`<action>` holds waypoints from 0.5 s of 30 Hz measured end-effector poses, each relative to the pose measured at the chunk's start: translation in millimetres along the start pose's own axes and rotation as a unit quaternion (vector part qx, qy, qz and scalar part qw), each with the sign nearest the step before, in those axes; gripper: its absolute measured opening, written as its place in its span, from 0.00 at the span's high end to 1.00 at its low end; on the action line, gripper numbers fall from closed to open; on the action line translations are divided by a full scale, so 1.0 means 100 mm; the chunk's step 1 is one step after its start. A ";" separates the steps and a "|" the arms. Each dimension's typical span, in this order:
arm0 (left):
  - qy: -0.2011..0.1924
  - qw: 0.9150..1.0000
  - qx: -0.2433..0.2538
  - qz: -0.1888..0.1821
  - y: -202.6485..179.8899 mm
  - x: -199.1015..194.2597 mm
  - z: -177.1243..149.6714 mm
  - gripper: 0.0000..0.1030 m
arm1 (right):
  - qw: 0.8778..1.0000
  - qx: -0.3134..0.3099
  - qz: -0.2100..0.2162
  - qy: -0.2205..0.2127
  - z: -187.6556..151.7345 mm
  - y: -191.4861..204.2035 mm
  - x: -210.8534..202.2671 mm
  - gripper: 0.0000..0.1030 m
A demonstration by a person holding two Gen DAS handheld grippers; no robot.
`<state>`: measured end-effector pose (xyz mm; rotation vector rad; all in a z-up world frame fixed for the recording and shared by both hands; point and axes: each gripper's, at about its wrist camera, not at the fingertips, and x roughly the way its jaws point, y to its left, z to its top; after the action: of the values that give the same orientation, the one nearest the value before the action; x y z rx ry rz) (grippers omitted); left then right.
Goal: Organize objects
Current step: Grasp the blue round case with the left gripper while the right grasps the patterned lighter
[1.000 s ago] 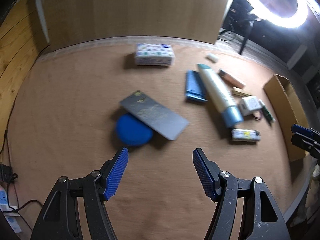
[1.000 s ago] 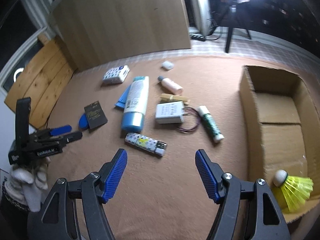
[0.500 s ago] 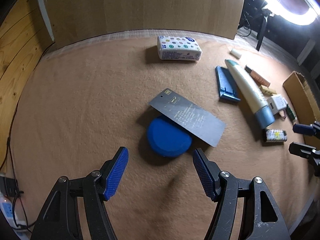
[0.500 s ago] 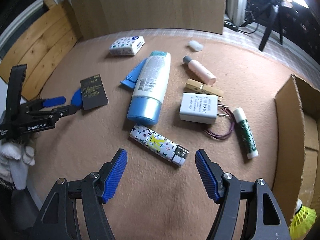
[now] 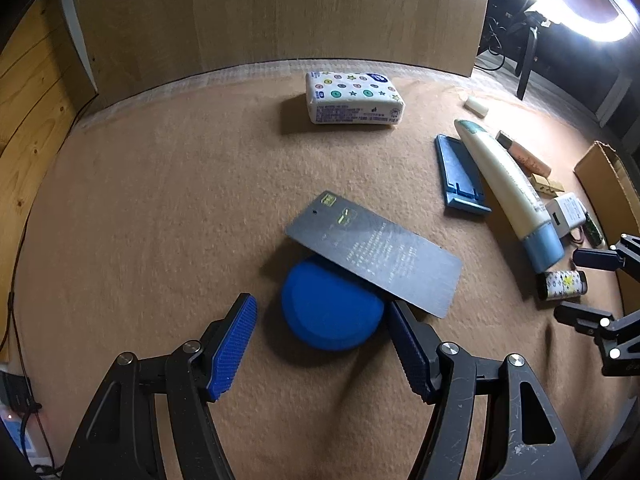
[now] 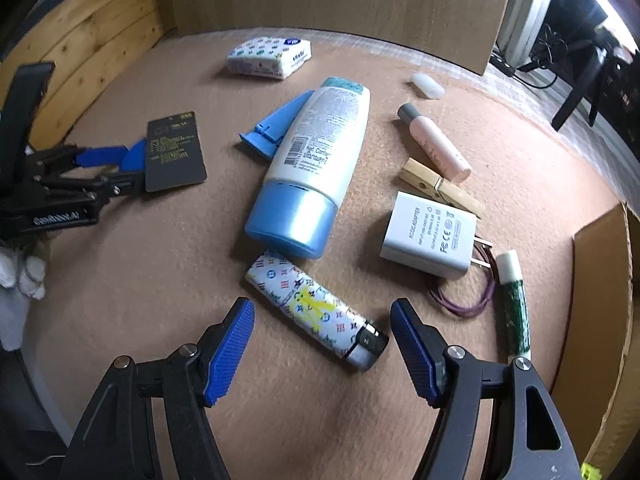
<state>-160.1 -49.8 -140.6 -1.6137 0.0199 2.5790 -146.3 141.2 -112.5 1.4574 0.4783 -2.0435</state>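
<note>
Your right gripper [image 6: 322, 344] tips steeply down over the patterned lighter [image 6: 316, 306], jaws apart and clear of it; the lighter lies flat on the brown surface [image 6: 160, 280], long axis diagonal, metal end toward the lower right between your pads. Your left gripper [image 5: 322, 340] also angles down, jaws apart, straddling the blue round case [image 5: 330, 308]; whether the right pad touches it you can't tell. The dark card [image 5: 376, 252] lies tilted across that case. The cardboard box [image 6: 600, 300] stands at the right edge, its inside out of view.
</note>
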 end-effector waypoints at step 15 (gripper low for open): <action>-0.011 1.000 0.000 0.007 0.05 0.00 0.02 0.48 | 1.000 -0.029 -0.010 0.005 0.07 0.04 0.08 0.40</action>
<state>-162.4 -54.2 -139.5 -1.5911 0.0293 2.6079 -150.8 132.3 -117.2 1.4348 0.5544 -2.0224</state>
